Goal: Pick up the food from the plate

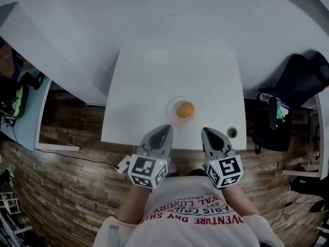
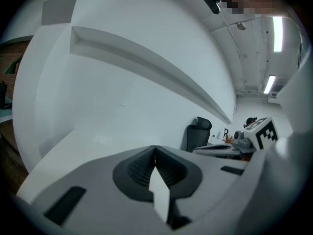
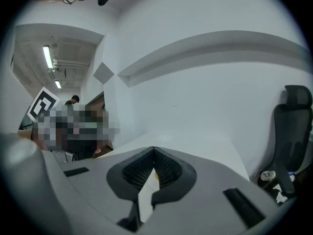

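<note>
Centrally, in the head view, a round orange piece of food (image 1: 185, 109) is resting on a small round pale plate (image 1: 171, 108), which is sitting on a white rectangular table (image 1: 154, 81). The food is lying slightly right of the plate's middle and nothing is touching it. On the person's side of the plate, the left hand-held gripper (image 1: 165, 129) is pointing toward it from the left, its grey jaws pressing together with nothing between them. The right hand-held gripper (image 1: 207, 132) is pointing toward the plate from the right. Its jaws are likewise meeting tip to tip and holding nothing. Both grippers are hovering near the plate without reaching it, over the table edge closest to the person. Each is carrying a cube with black-and-white square markers at its rear: the left cube (image 1: 147, 171) and the right cube (image 1: 225, 171). To the right of the plate, near the table corner, a small round dark-centred object (image 1: 232, 133) is sitting; what it is cannot be made out. Farther right of the plate, beyond the table, a black office chair (image 1: 303, 76) is standing against the white wall. The left gripper view is showing its ribbed pads (image 2: 146, 168) closing on one another, and the right gripper view is showing the same of its own pads (image 3: 142, 170).
</note>
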The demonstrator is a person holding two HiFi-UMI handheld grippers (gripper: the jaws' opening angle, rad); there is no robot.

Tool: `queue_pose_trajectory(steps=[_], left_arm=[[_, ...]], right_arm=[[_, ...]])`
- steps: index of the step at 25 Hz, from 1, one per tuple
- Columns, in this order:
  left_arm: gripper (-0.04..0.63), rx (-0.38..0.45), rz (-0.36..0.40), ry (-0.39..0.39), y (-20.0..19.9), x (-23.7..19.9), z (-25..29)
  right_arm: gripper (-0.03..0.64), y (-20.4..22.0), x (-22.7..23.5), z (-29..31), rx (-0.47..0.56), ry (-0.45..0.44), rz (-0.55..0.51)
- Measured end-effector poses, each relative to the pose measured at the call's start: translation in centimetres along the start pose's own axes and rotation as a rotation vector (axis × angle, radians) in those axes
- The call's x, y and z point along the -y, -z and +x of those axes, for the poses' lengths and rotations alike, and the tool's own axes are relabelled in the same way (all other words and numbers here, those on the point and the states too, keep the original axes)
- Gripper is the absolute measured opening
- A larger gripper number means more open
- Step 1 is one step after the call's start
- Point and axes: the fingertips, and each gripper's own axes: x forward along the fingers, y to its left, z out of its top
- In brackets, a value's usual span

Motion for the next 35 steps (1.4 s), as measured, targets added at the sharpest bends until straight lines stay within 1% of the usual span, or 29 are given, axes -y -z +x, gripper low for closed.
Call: queue_pose_trajectory(steps=[6, 10, 14, 18, 20, 21, 22, 23, 24, 28, 31, 33, 35], left_arm=[[0.006, -0.043, -0.002, 0.015, 0.9, -1.1, 2.4], [0.006, -0.075, 0.001, 0.006, 1.4, -1.9, 4.3], [0.006, -0.115, -0.003, -0.006, 2.6, -2.6, 6.6], [0.006, -0.185, 0.046, -0.004, 4.2, -2.7, 8.9], [0.009, -0.228, 0.056, -0.007, 5.3, -2.7, 10.0], [0.021, -0.25, 0.053, -0.007, 6.0, -2.8, 10.6], [0.062, -0.275, 0.047, -0.004, 6.7, -3.0, 11.3], [0.121, -0.3, 0.041, 0.001, 7.5, -3.1, 11.9], [0.156, -0.326, 0.039, 0.003, 8.3, -3.3, 12.5], [0.242, -0.418, 0.06, 0.018, 11.1, -3.7, 14.2], [0.334, -0.472, 0.071, 0.023, 12.5, -4.1, 15.5], [0.372, -0.511, 0.096, 0.034, 13.3, -4.4, 16.4], [0.388, -0.562, 0.127, 0.061, 14.5, -4.0, 17.3]], right_arm=[[0.003, 0.1, 1.6, 1.9, -0.03, 0.027, 0.0], [0.003, 0.1, 2.6, 3.7, -0.046, 0.017, -0.005], [0.003, 1.0, 4.2, 5.6, -0.088, 0.0, -0.014], [0.003, 2.5, 6.0, 7.2, -0.142, -0.01, -0.013], [0.003, 3.6, 6.8, 7.9, -0.178, -0.019, -0.006], [0.003, 4.1, 7.2, 8.3, -0.195, -0.024, -0.002], [0.003, 4.7, 7.6, 8.7, -0.212, -0.03, 0.001], [0.003, 5.3, 7.9, 9.1, -0.227, -0.036, 0.005], [0.003, 5.8, 8.1, 9.6, -0.242, -0.042, 0.01], [0.003, 8.1, 9.1, 11.0, -0.296, -0.068, 0.029], [0.003, 9.5, 9.5, 11.9, -0.334, -0.094, 0.045], [0.003, 10.3, 9.8, 12.5, -0.355, -0.107, 0.055], [0.003, 11.2, 10.1, 12.7, -0.377, -0.114, 0.067]])
